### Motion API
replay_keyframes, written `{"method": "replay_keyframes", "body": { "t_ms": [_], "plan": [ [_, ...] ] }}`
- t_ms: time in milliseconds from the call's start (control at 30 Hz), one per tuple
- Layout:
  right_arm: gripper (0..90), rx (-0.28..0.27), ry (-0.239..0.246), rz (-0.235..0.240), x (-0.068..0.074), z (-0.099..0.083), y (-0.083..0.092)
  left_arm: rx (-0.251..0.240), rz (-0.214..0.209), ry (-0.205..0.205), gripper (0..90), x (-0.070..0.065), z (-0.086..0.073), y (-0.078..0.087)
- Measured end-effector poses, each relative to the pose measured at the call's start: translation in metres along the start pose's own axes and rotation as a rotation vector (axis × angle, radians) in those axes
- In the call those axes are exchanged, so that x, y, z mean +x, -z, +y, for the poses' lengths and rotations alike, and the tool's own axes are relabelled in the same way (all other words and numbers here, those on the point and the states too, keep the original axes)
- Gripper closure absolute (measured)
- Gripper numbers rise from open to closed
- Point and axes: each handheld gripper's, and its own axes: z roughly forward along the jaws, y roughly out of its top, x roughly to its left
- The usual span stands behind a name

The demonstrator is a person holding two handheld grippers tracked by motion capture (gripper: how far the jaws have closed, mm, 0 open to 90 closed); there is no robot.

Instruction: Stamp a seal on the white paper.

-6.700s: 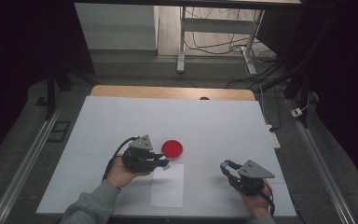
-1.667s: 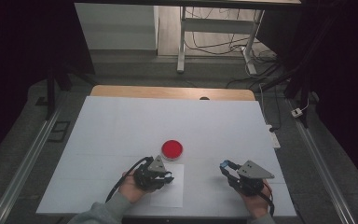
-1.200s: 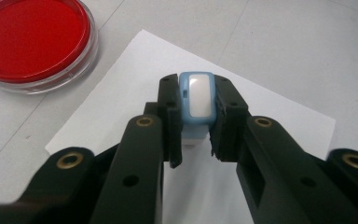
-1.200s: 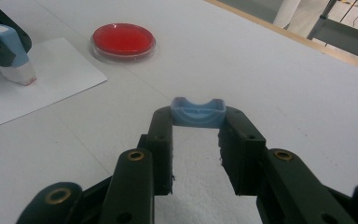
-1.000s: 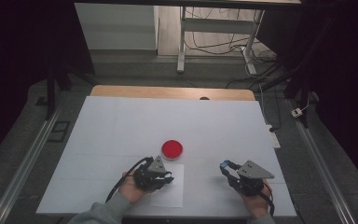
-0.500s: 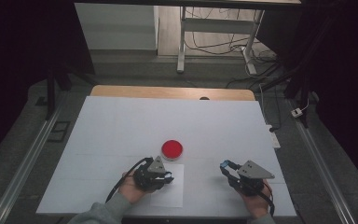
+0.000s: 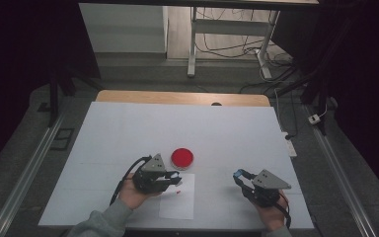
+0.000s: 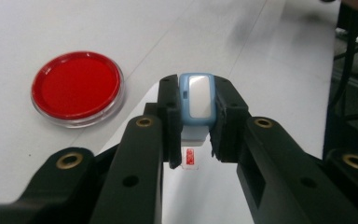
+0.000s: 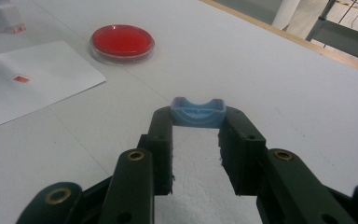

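The left tongs (image 8: 193, 135) are clamped on a small blue stamp (image 8: 197, 100), holding it just above the sheet of white paper (image 7: 180, 202) near the front edge of the white surface (image 7: 128, 128); right under the stamp's white base a small red imprint (image 8: 189, 157) sits on the paper, and in the high view the same mark reads as a red speck beside the left tongs (image 7: 170, 180). The red ink pad (image 7: 182, 157), a round dish with a clear rim, lies just beyond the paper's far edge, close to the stamp but apart from it.

The right tongs (image 9: 196, 140) are clamped on a pale blue cap (image 9: 198, 113), probably the stamp's cover, held low over bare surface well to the right of the paper; in the high view they sit by the front right corner (image 7: 242, 177).

The risks, as I judge them: the stamp is gripped only by its narrow sides, so a tilt of the wrist could twist it in the grip and smear the next print; the paper lies loose, so a sticky base could lift or drag it; if the stamp comes down on the fresh mark, it would double the print; the cap is held by its ends alone and could spring out.
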Motion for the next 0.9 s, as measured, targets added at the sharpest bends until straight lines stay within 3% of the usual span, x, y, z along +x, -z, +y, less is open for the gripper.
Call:
{"method": "replay_keyframes", "body": {
  "t_ms": [900],
  "plan": [
    [65.9,0.006,0.005,-0.002,0.001,0.000,-0.002,-0.143,-0.039,0.097,75.2,0.013,0.007,0.031]
  ]
}}
